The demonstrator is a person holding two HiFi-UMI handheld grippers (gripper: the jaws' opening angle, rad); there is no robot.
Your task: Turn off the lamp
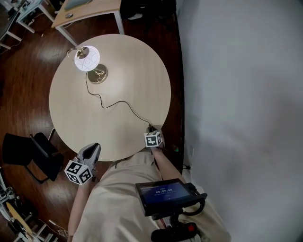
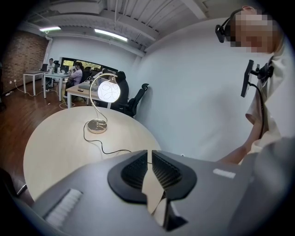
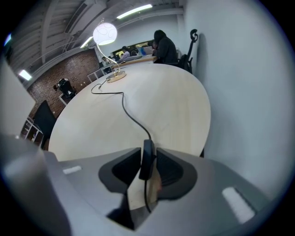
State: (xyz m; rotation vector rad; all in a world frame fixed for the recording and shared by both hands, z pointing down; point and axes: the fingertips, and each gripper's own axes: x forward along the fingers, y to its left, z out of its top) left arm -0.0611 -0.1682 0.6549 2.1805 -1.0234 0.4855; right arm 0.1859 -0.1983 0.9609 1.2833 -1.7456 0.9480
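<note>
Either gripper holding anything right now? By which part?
Yes: the right gripper holds the cord switch, clamped across its two sides. The left gripper holds nothing.

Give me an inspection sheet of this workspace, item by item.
Surface: round pale wooden table, bare apart from the lamp and its cord.
Job's things: lamp, globe shade lit, on a brass base at the table's far side.
Clutter: nothing seen.
Grippers: right gripper closed on the inline switch; left gripper by the near edge, jaws together, empty.
Cables: black cord winds from the brass base to the inline switch.
Surroundings: dark wood floor, white wall, black chair, desk beyond.
</note>
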